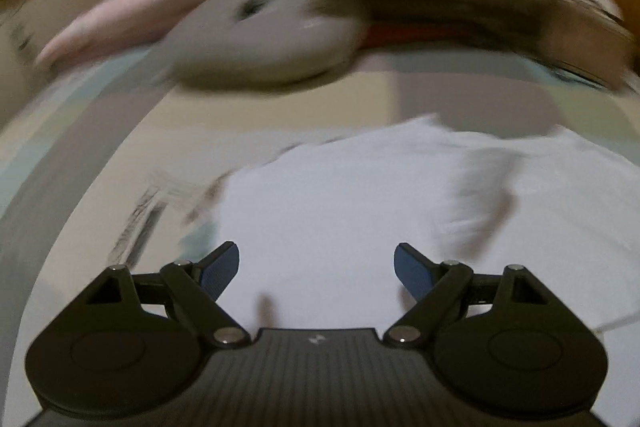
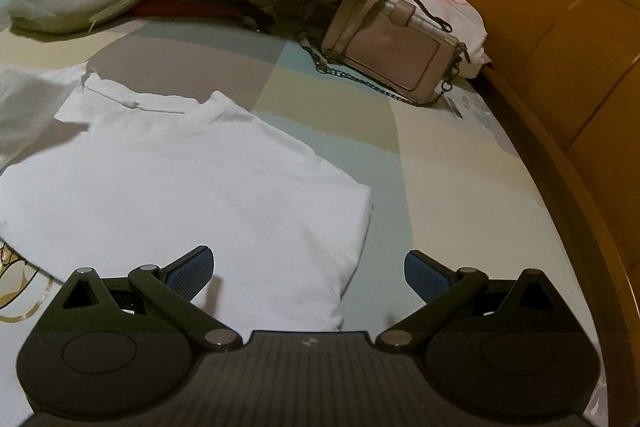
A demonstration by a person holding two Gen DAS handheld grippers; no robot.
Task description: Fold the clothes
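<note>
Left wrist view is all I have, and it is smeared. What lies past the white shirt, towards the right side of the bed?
Observer: A pink handbag with a dark chain strap lies on the bedspread, beyond the shirt.
Operator: Is the shirt's right edge folded?
Observer: Yes, its right side is folded in, giving a straight edge near the right gripper.
Operator: Is that gripper holding cloth?
Observer: No, its jaws stand open over the shirt's near corner, with nothing pinched.
Operator: What borders the bed there?
Observer: A wooden bed frame runs along the right side.
</note>
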